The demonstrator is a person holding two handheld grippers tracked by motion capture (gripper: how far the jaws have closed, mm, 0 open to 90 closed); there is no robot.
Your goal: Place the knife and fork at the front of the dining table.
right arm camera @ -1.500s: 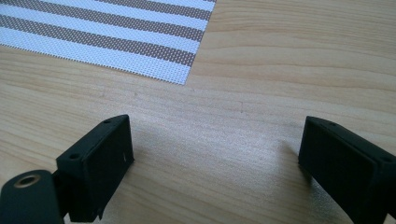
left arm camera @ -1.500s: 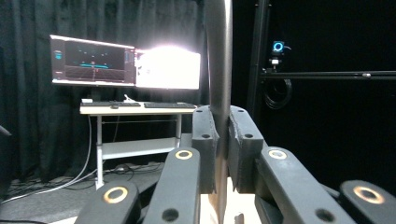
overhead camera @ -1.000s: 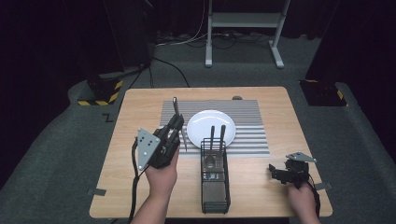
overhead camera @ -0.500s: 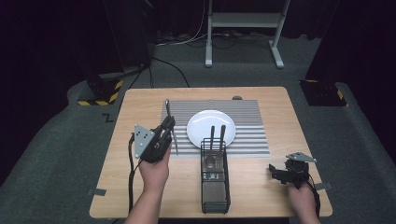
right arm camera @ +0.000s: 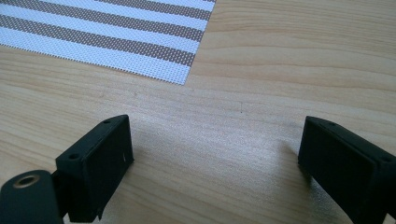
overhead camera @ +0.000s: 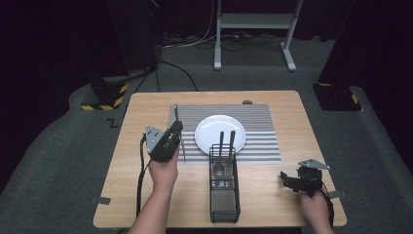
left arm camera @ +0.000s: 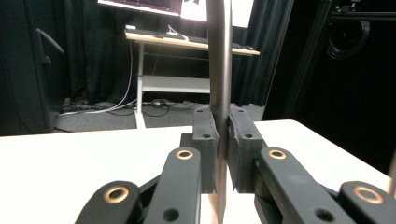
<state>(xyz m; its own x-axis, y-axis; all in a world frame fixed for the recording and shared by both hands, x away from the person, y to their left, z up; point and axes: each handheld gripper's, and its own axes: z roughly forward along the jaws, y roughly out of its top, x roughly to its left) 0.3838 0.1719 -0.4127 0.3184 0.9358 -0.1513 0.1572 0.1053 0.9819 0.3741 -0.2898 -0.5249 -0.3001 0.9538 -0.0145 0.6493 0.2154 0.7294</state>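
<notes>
Shifted leftward off the wire caddy [overhead camera: 224,183] over the last second, left gripper [overhead camera: 171,137] now beside the white plate [overhead camera: 220,132], jaws clamped on a metal utensil [left arm camera: 219,70] held upright above the striped placemat [overhead camera: 258,141]. Probably about to lay it left of the plate. Right gripper [right arm camera: 215,163] wide open, empty, low over the table [overhead camera: 272,204].

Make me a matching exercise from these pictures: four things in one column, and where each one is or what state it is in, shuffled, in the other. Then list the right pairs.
Things
1. left gripper
2. right gripper
3. white plate
4. wire caddy

States
A. lies on the striped placemat
B. open, low over bare table wood
C. stands near the table's front edge, two utensils upright in it
D. shut on a metal utensil handle

Pairs: 1-D, 2-B, 3-A, 4-C
</notes>
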